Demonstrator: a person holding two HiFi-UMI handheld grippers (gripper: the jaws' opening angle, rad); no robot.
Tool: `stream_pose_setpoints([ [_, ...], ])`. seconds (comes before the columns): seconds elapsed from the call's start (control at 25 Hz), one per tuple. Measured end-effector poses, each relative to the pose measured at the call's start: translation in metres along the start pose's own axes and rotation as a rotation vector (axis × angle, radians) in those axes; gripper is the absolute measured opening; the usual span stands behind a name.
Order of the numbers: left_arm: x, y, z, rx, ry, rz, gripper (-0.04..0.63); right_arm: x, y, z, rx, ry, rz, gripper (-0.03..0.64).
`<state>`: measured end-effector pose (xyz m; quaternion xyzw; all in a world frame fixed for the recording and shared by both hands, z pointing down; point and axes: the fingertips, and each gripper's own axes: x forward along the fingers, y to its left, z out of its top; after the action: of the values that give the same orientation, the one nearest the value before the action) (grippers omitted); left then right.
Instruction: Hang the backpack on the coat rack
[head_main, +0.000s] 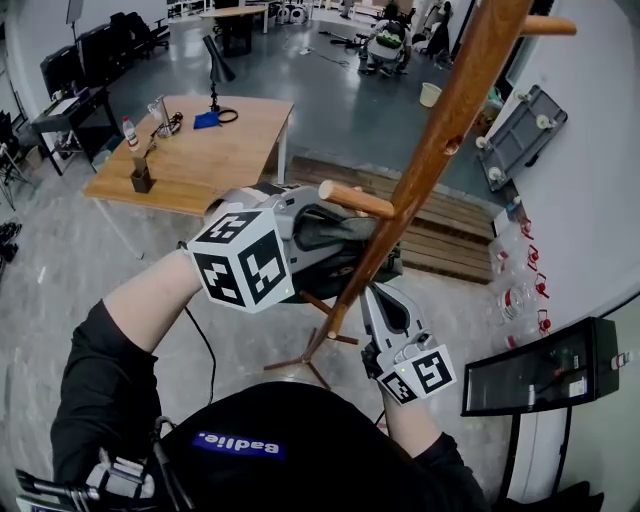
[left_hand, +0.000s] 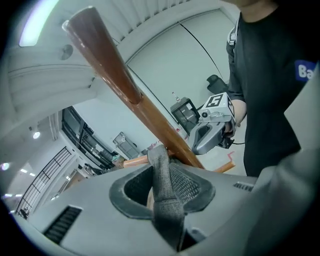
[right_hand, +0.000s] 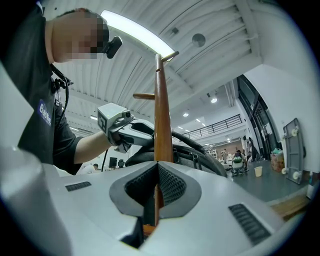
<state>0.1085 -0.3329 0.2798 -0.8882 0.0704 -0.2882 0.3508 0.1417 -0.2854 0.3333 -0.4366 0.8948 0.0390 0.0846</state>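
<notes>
The step in hand is the hanging itself. The left claw (head_main: 290, 225) is clenched on the backpack's grey top strap (left_hand: 165, 200), which stands pinched upright between its jaws in the left gripper view. It holds the dark backpack (head_main: 335, 232) up at the middle of the head view, pressed close to the slanting pole of the coat rack (head_main: 440, 130). A bare wooden peg (head_main: 355, 198) sticks out of the pole towards the left, just above the bag. I judge that the strap is not yet over it. The next move seems to call for lifting the strap clear of the peg's rounded tip, sliding it along towards the pole, and only then letting go. The right claw (head_main: 385, 310) sits lower, just right of the pole. In its own view its jaws are together on nothing I can make out, with the pole rising behind them and the backpack (right_hand: 200, 155) to the right. The pole crowds the bag, and the bag's bulk may hide the peg. The rack stands on thin feet and could rock if pushed. Well apart at the upper left is a wooden table (head_main: 230, 150) with a bottle (head_main: 128, 130) and small items. A wooden pallet (head_main: 450, 230) lies beyond the pole, and a paper cup (head_main: 430, 93) stands on the floor further off.
</notes>
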Motion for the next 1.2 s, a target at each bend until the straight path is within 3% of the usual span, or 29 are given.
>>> stream_pose_setpoints([
  [0.28,0.000,-0.001,-0.005,-0.062,-0.052,0.094,0.115,0.002,-0.001,-0.001,-0.008,0.029,-0.025,-0.003],
  [0.52,-0.021,-0.002,-0.014,-0.019,-0.081,0.217,0.123,0.001,0.017,-0.007,-0.008,0.057,-0.046,-0.003],
  [0.64,-0.038,-0.006,-0.024,-0.037,-0.098,0.242,0.121,-0.004,0.030,-0.009,-0.009,0.069,-0.072,-0.003],
  [0.76,-0.059,-0.016,-0.029,-0.100,-0.154,0.243,0.121,-0.014,0.044,-0.014,-0.008,0.082,-0.109,-0.003],
  [0.92,-0.088,-0.028,-0.038,-0.211,-0.292,0.256,0.121,-0.027,0.061,-0.027,0.012,0.114,-0.178,-0.003],
  [1.0,-0.096,-0.036,-0.047,-0.286,-0.351,0.247,0.121,-0.033,0.072,-0.035,0.036,0.134,-0.204,-0.003],
  [1.2,-0.111,-0.080,-0.061,-0.504,-0.408,0.250,0.120,-0.051,0.103,-0.041,0.061,0.152,-0.191,-0.003],
])
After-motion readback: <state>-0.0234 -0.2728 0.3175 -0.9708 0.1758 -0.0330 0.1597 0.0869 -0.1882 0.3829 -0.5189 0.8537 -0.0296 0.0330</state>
